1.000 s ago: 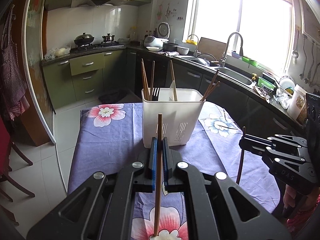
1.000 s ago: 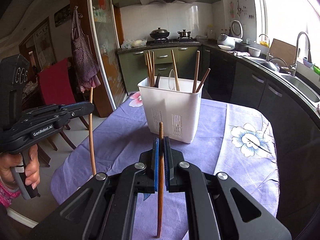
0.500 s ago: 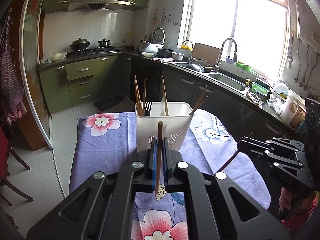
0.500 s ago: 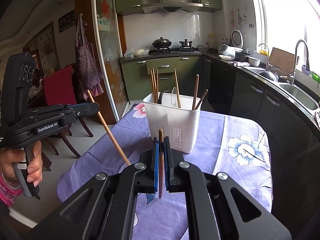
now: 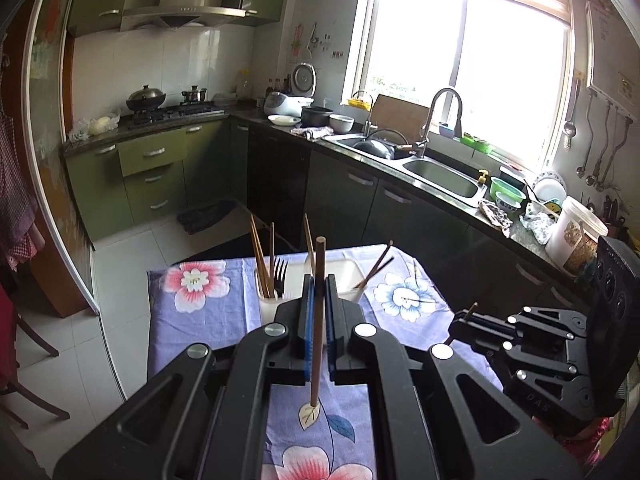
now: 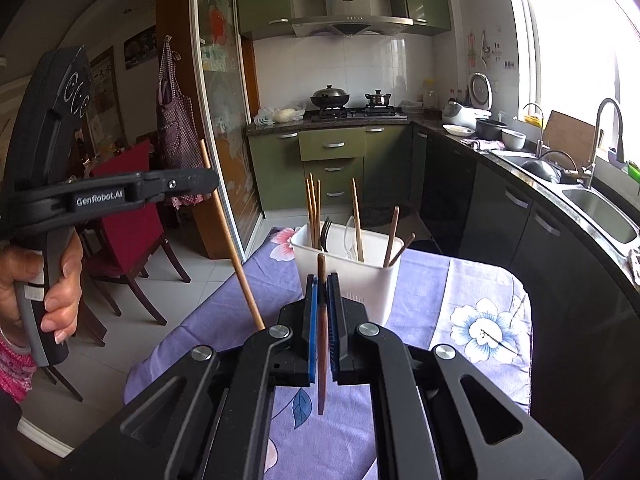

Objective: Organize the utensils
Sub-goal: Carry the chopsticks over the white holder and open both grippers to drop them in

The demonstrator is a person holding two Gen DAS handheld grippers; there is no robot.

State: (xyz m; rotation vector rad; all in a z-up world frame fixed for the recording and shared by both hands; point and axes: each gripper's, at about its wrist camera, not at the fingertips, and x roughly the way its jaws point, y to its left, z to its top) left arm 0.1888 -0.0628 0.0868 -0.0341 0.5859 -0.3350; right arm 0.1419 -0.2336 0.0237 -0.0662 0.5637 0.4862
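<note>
My left tool (image 5: 318,312) and right tool (image 6: 322,320) each clamp one chopstick (image 5: 318,344) upright — near the white utensil holder (image 6: 376,284).

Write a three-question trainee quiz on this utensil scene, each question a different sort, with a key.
1. True or false: the left gripper is shut on a chopstick.
2. Multiple choice: the white utensil holder stands on A) the kitchen counter, B) the floral tablecloth, C) a red chair.
3. Fill in: in the holder, beside the chopsticks, stands a black ____.

Key: 1 true; 2 B; 3 fork. The right gripper also grips a chopstick.
</note>
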